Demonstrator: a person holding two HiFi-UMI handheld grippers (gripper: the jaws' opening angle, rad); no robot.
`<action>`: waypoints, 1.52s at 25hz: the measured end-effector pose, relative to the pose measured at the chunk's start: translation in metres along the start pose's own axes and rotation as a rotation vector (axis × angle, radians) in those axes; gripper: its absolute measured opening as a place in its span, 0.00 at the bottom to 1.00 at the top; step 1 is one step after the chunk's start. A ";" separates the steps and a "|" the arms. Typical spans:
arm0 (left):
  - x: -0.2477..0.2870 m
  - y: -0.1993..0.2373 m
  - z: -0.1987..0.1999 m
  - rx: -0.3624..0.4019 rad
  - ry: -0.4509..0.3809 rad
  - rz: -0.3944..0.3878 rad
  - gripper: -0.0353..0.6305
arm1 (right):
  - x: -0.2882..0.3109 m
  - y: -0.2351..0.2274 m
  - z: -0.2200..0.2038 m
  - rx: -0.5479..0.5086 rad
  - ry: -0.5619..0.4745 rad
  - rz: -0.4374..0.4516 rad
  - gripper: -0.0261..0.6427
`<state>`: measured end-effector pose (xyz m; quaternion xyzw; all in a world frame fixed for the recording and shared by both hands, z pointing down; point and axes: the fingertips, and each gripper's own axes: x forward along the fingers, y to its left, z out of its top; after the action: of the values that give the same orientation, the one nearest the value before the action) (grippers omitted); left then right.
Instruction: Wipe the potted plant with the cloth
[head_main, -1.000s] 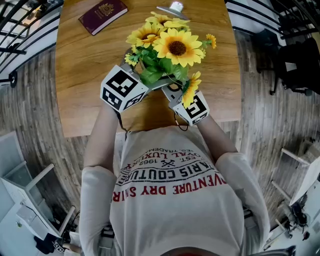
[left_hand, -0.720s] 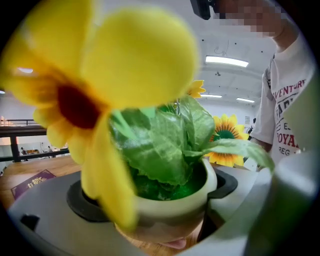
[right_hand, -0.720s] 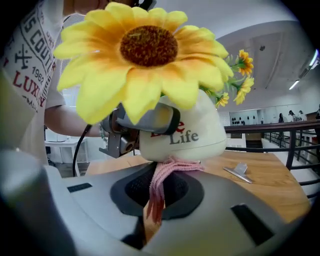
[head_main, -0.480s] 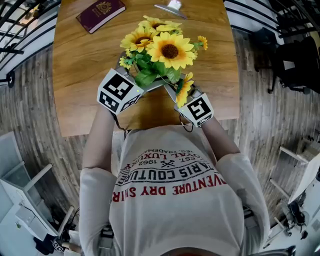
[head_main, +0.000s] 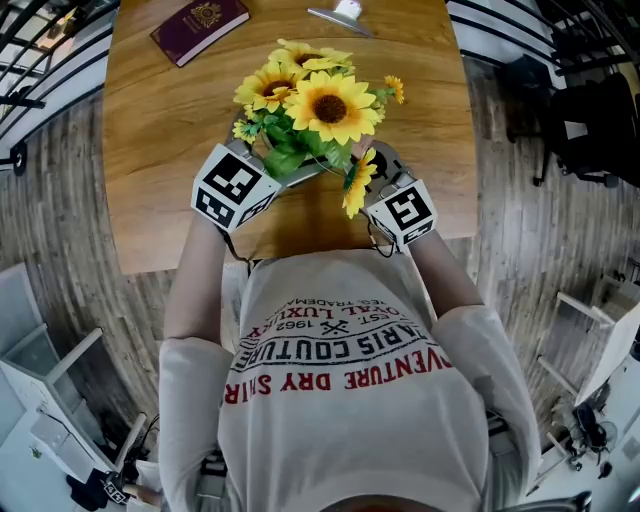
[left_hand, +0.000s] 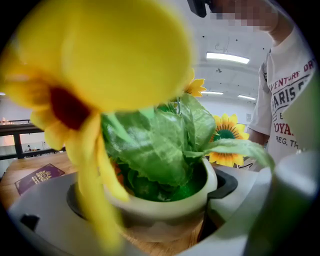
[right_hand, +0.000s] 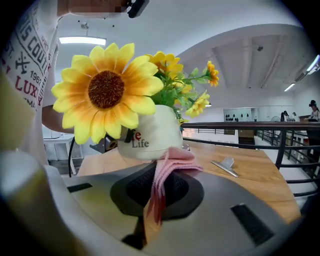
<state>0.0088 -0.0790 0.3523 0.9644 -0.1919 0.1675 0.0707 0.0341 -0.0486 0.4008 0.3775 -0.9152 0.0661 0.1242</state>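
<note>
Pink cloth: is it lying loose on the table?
No, the right gripper holds the pink cloth clamped between its jaws.

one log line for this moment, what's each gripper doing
left gripper: shut on pot | right gripper: shut on cloth | cloth: against pot's lower side, under sunflowers | step: wiping pot

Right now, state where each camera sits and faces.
Head view: on the person's head, facing steeply down at the wooden table; shirt and forearms show.
Left gripper view: on the left hand-held gripper, facing the person across the white ceramic sunflower pot it clasps; shirt shows.
Right gripper view: on the right hand-held gripper, facing the pot's side over the pink cloth it pinches; shirt shows.
All share the pot.
</note>
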 end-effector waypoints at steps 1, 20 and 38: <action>-0.001 0.002 -0.001 0.003 -0.004 0.009 0.85 | 0.000 -0.003 0.000 0.000 0.000 -0.008 0.09; 0.022 -0.005 -0.082 0.072 0.008 -0.038 0.85 | -0.029 -0.105 -0.043 0.105 0.086 -0.316 0.09; 0.050 -0.026 -0.154 0.089 0.081 -0.196 0.85 | -0.024 -0.120 -0.066 0.116 0.154 -0.297 0.09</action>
<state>0.0174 -0.0417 0.5119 0.9732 -0.0861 0.2069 0.0517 0.1472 -0.1029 0.4603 0.5091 -0.8318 0.1283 0.1802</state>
